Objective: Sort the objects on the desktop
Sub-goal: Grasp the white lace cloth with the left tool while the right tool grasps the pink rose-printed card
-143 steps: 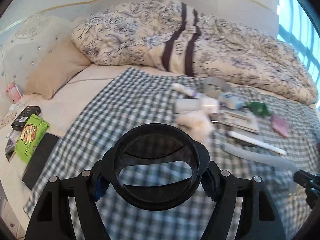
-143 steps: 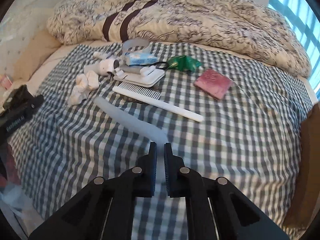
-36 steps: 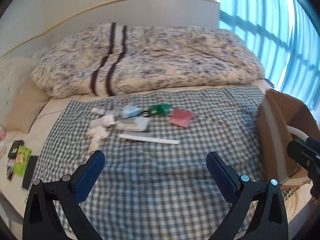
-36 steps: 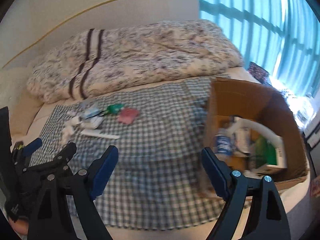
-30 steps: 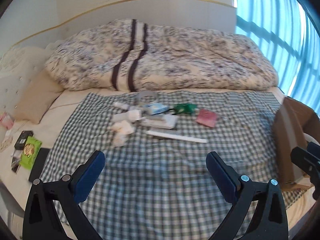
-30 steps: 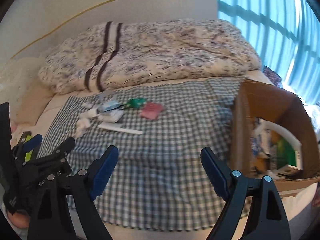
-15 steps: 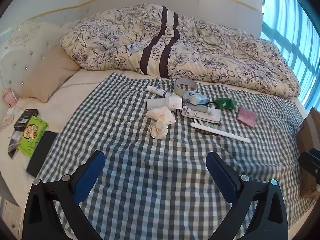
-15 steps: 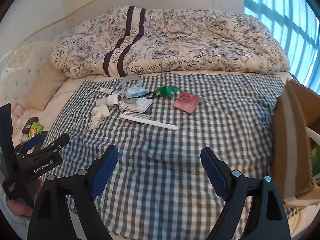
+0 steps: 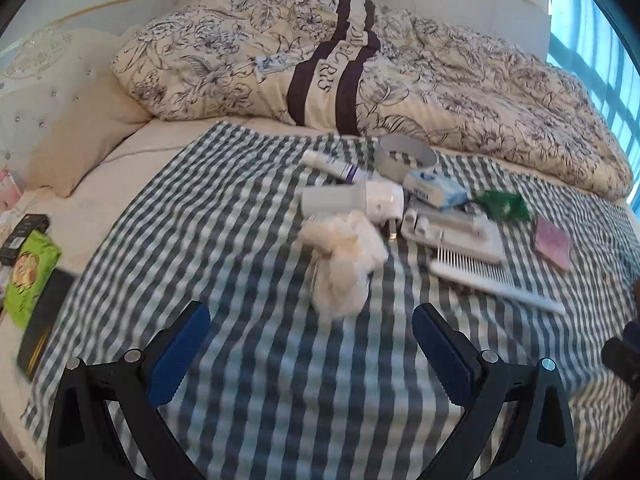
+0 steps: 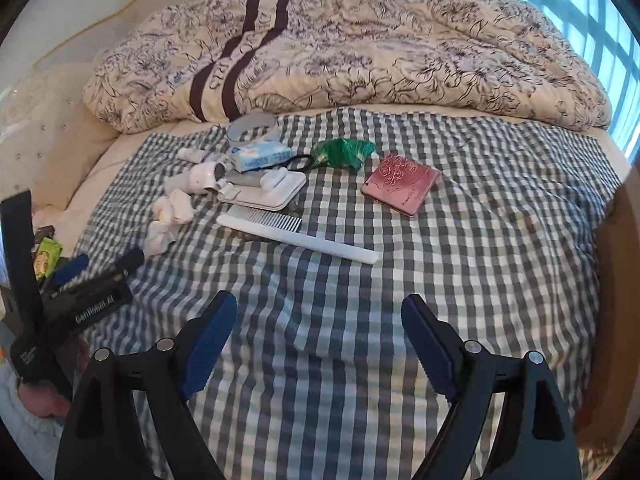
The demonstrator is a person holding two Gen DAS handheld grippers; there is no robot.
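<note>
Gingham cloth [image 10: 360,312] on the bed gathers the leftovers for sorting: white comb [image 10: 296,236] at centre, pink wallet [image 10: 400,188] toward 2 o'clock. Both the left gripper [image 9: 310,348] and right gripper [image 10: 318,336] gape empty, seemingly ready to pick. Only the right view shows the cardboard box [image 10: 616,280] edge at 3 o'clock.

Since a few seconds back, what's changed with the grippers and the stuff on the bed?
The left gripper let go of its black ring, the right gripper its pale curved piece; both now open, empty, and back near the pile. The white comb, pink case and crumpled tissue stayed put.
</note>
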